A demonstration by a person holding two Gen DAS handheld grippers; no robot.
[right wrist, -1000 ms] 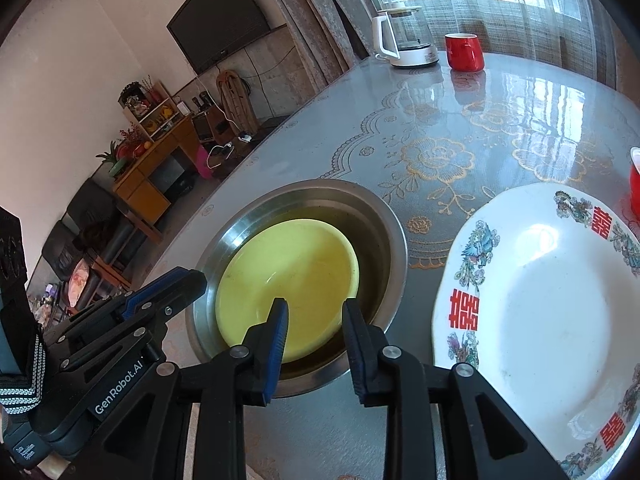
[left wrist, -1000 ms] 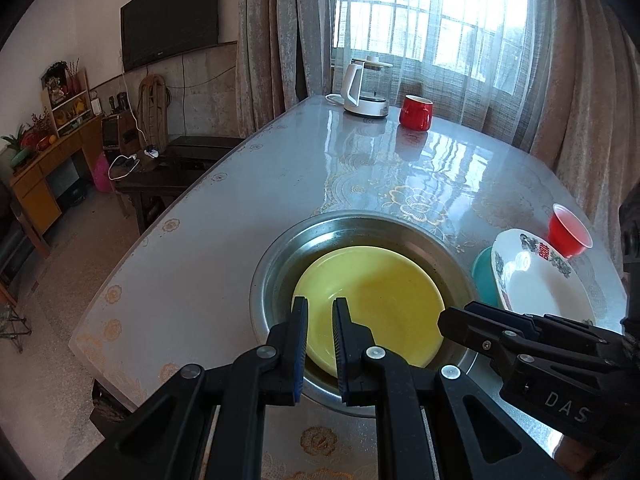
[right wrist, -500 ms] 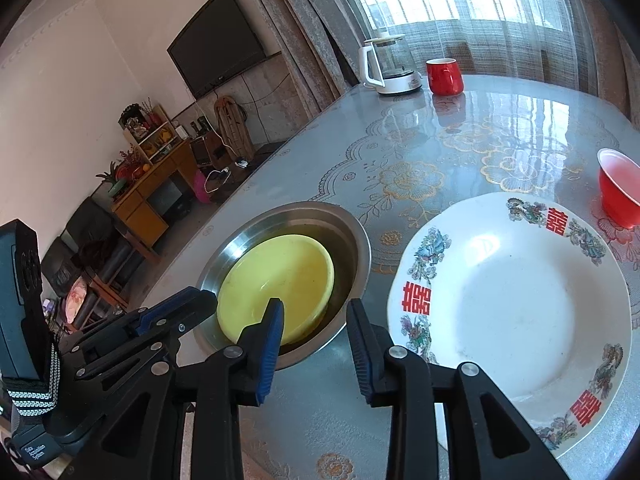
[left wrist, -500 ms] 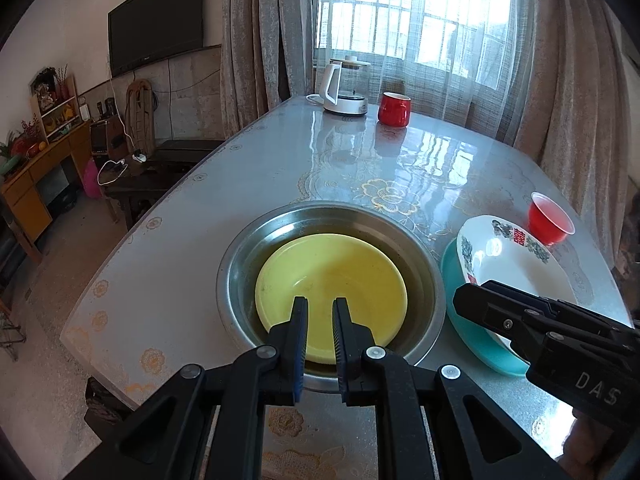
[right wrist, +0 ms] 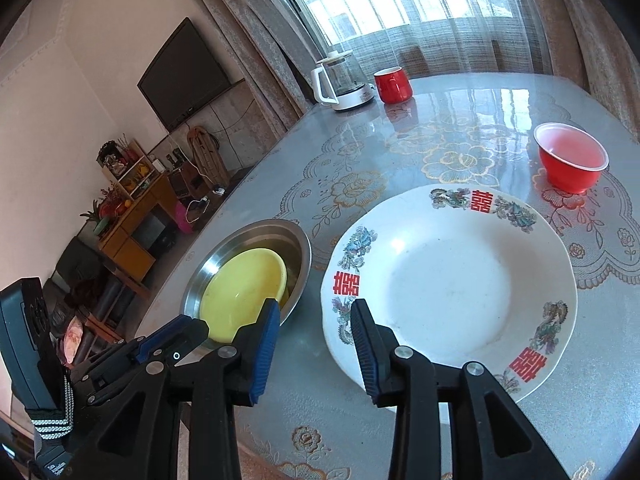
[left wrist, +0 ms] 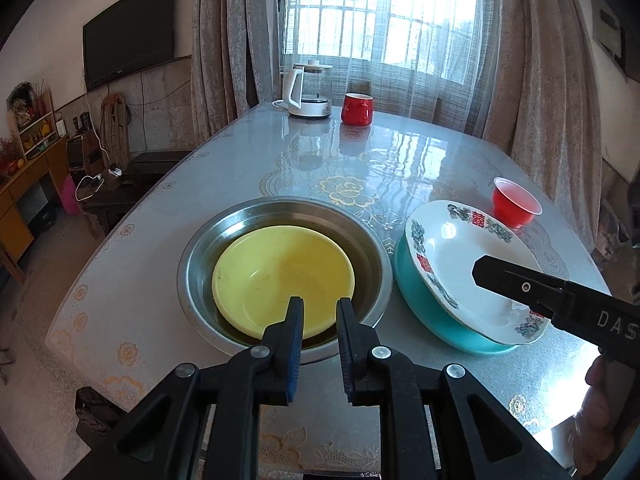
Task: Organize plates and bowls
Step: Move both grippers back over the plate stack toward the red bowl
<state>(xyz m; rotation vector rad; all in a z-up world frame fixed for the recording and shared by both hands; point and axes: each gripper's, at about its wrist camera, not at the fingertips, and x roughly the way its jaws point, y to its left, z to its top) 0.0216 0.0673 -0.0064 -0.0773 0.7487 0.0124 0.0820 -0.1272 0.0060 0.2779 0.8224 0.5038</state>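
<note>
A yellow bowl (left wrist: 282, 274) lies inside a steel basin (left wrist: 200, 240) near the table's front edge. My left gripper (left wrist: 320, 312) hovers over the bowl's near rim; its jaws are opening, a narrow gap with nothing in it. To the right, a white plate (left wrist: 460, 264) with red characters rests on a teal bowl (left wrist: 420, 296). My right gripper (right wrist: 315, 308) hangs over the table between the steel basin (right wrist: 298, 240) and the white plate (right wrist: 448, 284). Its jaws are opening and hold nothing.
A red plastic cup (right wrist: 572, 164) stands just beyond the white plate. A white kettle (left wrist: 306, 90) and a red mug (left wrist: 357, 109) sit at the far end by the curtained window. The table (left wrist: 140, 272) drops off to the left, with furniture below.
Both grippers have drawn back from the basin, so more of the table shows. The right one has swung right toward the white plate. Both pairs of jaws stand wider.
</note>
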